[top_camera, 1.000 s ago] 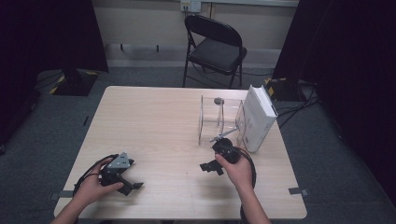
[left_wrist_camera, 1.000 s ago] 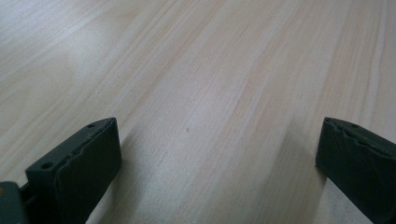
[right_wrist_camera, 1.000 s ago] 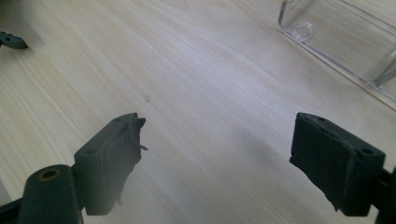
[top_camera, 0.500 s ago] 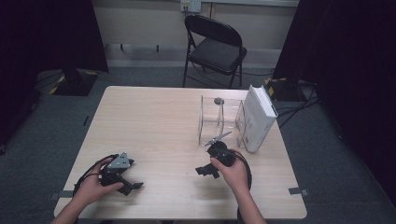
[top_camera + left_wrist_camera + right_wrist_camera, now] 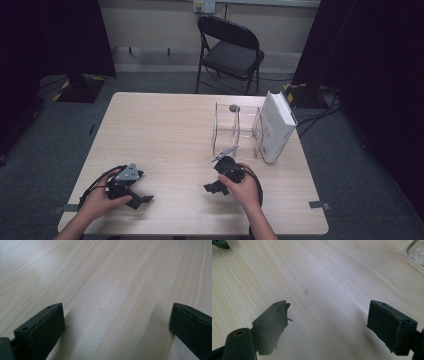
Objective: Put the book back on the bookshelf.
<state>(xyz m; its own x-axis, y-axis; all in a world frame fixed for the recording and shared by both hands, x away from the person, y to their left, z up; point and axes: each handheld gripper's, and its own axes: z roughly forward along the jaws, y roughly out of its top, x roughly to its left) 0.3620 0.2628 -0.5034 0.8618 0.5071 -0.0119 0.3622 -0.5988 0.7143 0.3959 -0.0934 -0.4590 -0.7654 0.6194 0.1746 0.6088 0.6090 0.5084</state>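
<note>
The table (image 5: 165,125) is seen whole from the high view, with a white box (image 5: 276,125) beside a clear rack (image 5: 235,131) at its right. The left gripper (image 5: 137,198) and right gripper (image 5: 214,187) are held near the front edge, well apart. In the 2 gripper views, both pairs of jaws are shown wide apart over bare wood, nothing gripped.
</note>
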